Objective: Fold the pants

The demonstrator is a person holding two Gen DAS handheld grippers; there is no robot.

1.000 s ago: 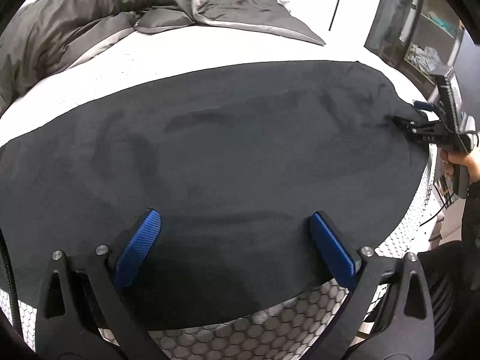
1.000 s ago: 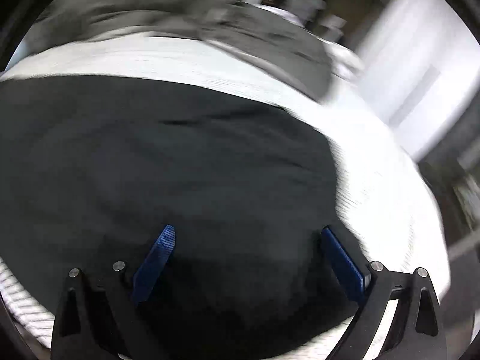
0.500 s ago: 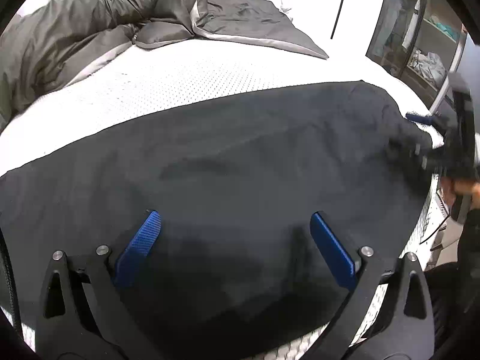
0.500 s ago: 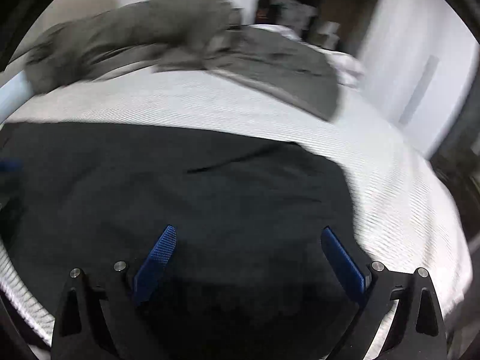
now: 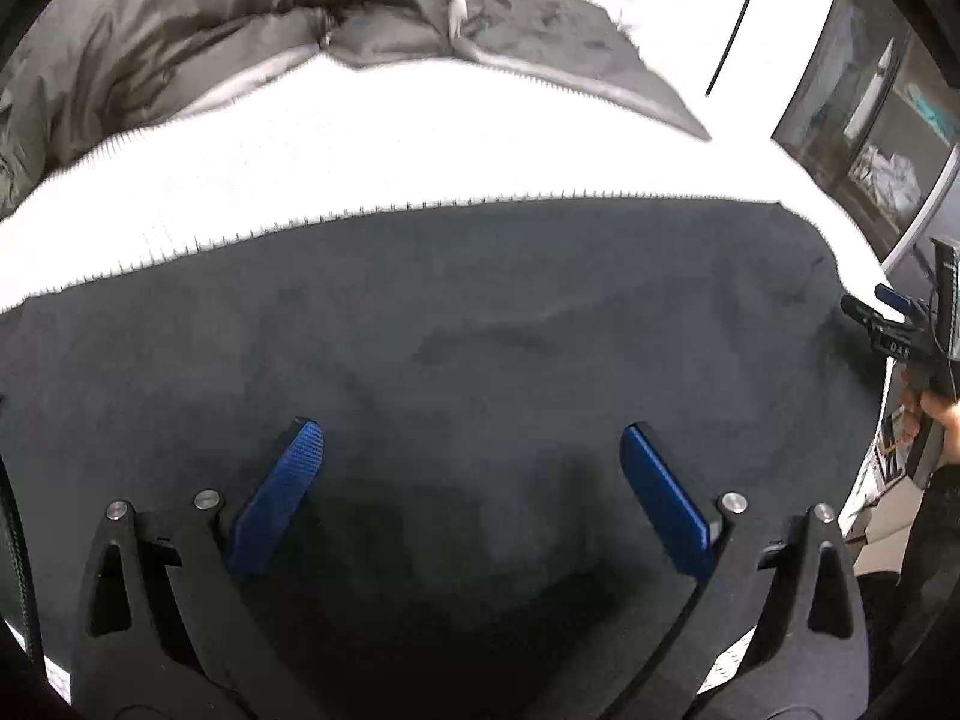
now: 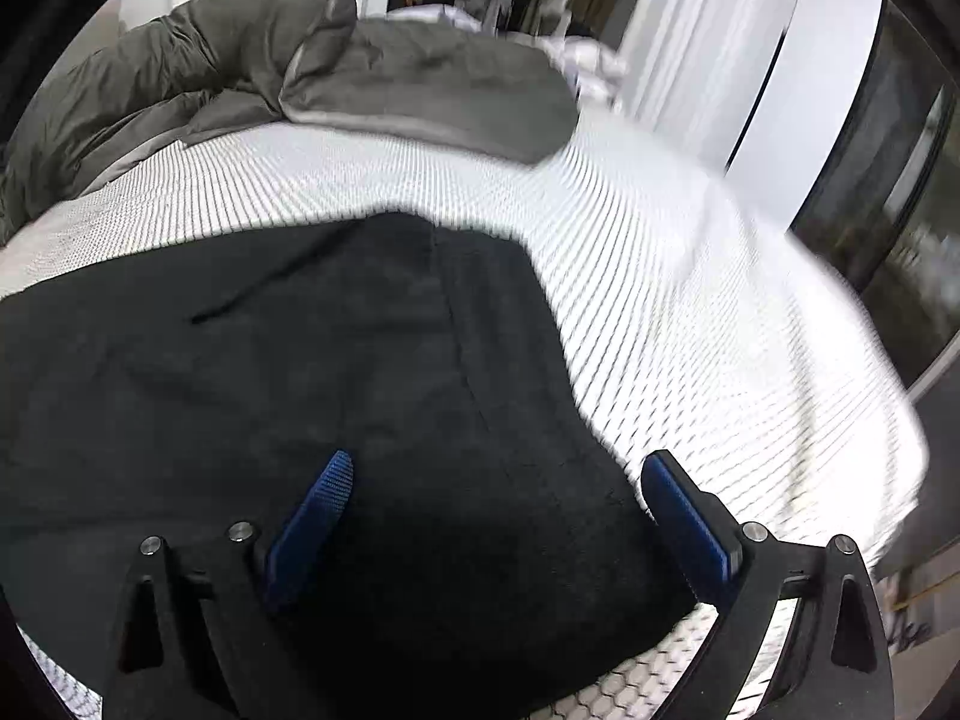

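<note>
Black pants (image 5: 480,348) lie spread flat across the white mattress, along its near edge. My left gripper (image 5: 474,450) hovers open over the near part of the cloth, with nothing between its blue fingers. In the right wrist view the pants (image 6: 270,372) end at a hem near the middle, and my right gripper (image 6: 498,480) is open above that end, its right finger (image 6: 684,510) at the cloth's edge. From the left wrist view the right gripper (image 5: 882,312) shows at the far right, off the pants' end, held by a hand (image 5: 942,420).
A crumpled grey duvet (image 5: 252,30) is heaped at the back of the bed (image 5: 372,162). White mattress (image 6: 690,312) extends right of the pants. A dark shelf unit (image 5: 882,120) and white doors stand beyond the bed's right side.
Both cameras have shifted. The right gripper has come off the pants' right end and swung right, so more bare mattress shows. The left gripper has tilted, still open over the cloth.
</note>
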